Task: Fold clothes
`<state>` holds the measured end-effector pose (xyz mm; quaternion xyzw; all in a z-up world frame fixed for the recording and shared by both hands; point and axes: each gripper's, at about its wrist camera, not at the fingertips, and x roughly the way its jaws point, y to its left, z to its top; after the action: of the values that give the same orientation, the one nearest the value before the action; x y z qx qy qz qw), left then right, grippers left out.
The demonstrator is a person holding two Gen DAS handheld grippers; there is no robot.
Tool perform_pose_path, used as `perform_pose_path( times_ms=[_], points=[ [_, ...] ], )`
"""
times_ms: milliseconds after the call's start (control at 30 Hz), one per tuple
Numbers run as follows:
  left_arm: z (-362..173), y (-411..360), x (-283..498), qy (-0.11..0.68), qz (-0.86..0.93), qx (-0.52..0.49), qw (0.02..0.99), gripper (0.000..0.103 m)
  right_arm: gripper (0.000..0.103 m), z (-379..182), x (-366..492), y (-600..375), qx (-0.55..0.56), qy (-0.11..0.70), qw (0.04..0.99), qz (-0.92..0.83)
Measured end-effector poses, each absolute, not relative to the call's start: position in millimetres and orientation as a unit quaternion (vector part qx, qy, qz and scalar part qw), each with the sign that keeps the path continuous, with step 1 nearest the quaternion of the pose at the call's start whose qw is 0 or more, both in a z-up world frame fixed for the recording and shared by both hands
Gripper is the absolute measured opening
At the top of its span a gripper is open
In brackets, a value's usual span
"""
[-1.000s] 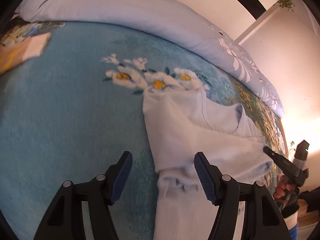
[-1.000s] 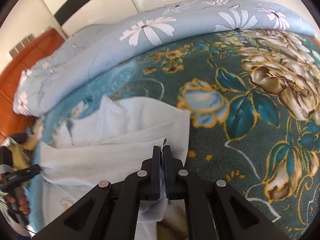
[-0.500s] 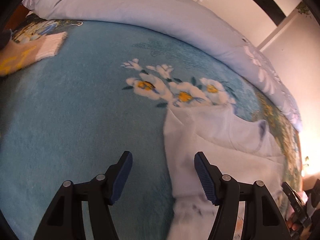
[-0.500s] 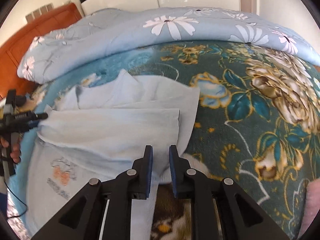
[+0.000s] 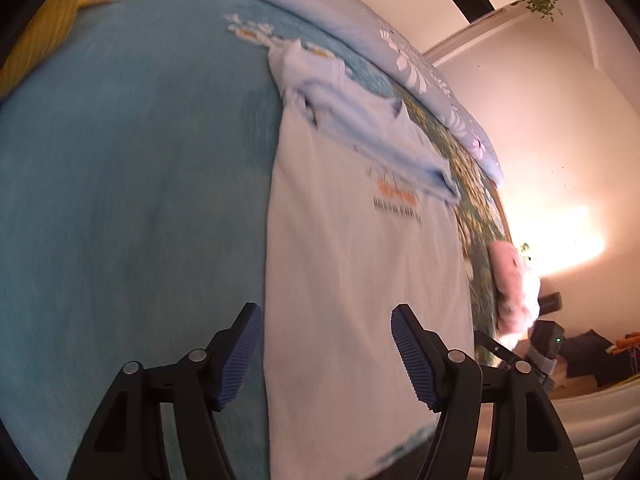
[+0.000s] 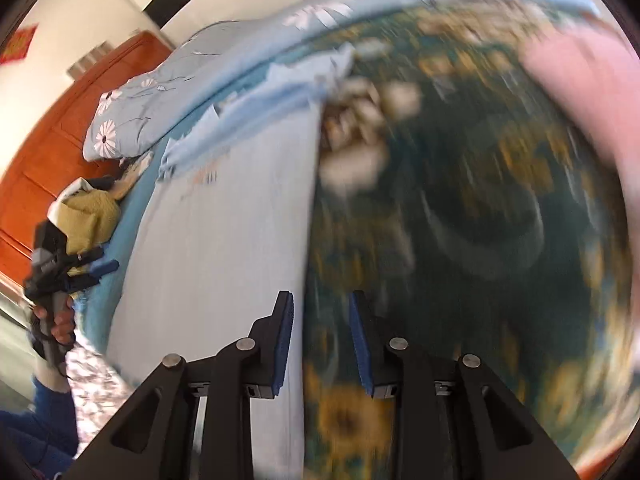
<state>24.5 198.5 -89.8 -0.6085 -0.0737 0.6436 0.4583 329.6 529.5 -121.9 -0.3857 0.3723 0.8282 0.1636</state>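
Note:
A pale blue T-shirt [image 5: 360, 272] lies lengthwise on the bed, its sleeves folded across the chest above an orange print [image 5: 398, 196]. My left gripper [image 5: 326, 320] hovers over the shirt's lower left part. Its jaws are wide and still opening a little, with nothing pinched. In the right wrist view the same shirt [image 6: 224, 240] fills the left half. My right gripper [image 6: 320, 304] hangs over the shirt's right edge. Its jaws are opening and no cloth is pressed between the pads. A hand holds the left gripper [image 6: 76, 268] at the far left.
The bedspread is plain teal [image 5: 132, 184] on one side and dark floral [image 6: 480, 220] on the other. A blue flowered duvet [image 6: 168, 96] lies along the back by a wooden headboard [image 6: 52, 132]. A pink garment [image 6: 580, 92] and a yellow one [image 6: 90, 208] lie to the sides.
The right gripper let go of the folded sleeve and opened. Both grippers have swept back along the shirt toward its lower end; the view is blurred by motion.

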Motion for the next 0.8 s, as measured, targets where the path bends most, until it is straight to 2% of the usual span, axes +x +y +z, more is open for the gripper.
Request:
perform_pose_path(
  times_ms=[100, 300, 800],
  points=[
    [-105, 182, 49, -0.092, 0.620, -0.630, 0.459, 0.072, 0.031, -133, 359, 516, -0.345, 0.434, 0.148, 0.819],
    [-115, 148, 76, -0.178, 0.579, -0.643, 0.469, 0.075, 0.031, -151, 371, 497, -0.307, 0.500, 0.106, 0.803],
    [-122, 135, 90, -0.249, 0.541, -0.636, 0.490, 0.075, 0.030, -167, 382, 507, -0.232, 0.577, 0.051, 0.782]
  ],
)
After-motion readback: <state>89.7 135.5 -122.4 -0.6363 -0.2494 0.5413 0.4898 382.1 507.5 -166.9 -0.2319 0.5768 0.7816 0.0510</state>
